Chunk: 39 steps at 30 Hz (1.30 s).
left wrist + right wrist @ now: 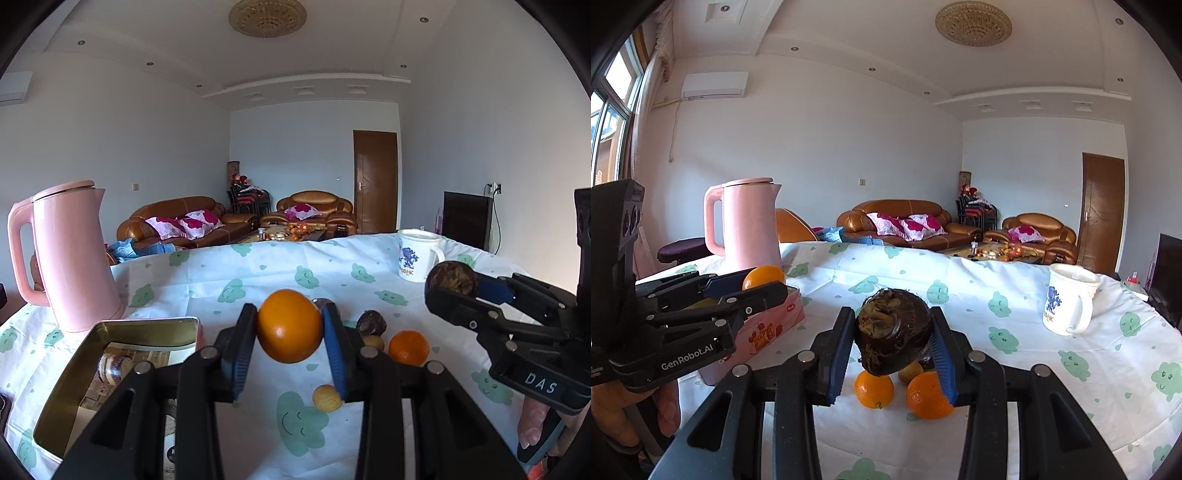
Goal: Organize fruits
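Above tablecloth [258, 266], L tongs [290, 326] clamp orange [290, 325], R tongs [894, 332] clamp dark fruit [892, 328].

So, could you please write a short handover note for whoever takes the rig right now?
Left gripper: shut on an orange, held above the cloth, beside the open tin.
Right gripper: shut on a dark brown fruit, also lifted.
On the cloth: two oranges, several small fruits.
Done: both fruits picked up.
Left: place both, probably in the tin, then gather the rest.
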Tool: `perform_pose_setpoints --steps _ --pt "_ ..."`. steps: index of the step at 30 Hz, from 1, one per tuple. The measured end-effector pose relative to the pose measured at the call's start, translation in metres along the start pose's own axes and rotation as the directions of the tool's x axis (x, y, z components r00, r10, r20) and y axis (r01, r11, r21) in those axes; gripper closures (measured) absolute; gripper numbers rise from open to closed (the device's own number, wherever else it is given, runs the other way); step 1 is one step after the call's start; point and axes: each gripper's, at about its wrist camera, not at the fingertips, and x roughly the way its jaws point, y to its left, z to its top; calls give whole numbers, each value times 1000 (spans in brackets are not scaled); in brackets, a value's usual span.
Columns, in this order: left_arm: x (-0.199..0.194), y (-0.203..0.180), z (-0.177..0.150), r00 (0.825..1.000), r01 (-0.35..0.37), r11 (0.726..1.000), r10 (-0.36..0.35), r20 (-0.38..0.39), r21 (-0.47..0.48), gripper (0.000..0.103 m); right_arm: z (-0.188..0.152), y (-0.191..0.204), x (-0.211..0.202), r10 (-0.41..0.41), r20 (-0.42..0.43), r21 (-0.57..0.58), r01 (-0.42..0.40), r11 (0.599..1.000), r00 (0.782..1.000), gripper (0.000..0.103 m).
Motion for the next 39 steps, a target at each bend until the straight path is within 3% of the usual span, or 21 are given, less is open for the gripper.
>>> perform_pose_setpoints --steps 24,39 --pt "-13 55 -5 990 -123 990 118 -74 -64 66 43 55 22 155 -13 -95 -156 983 988 61" --pt "-25 91 -5 979 -189 977 179 -97 -104 66 47 91 44 224 -51 -126 -229 965 973 61"
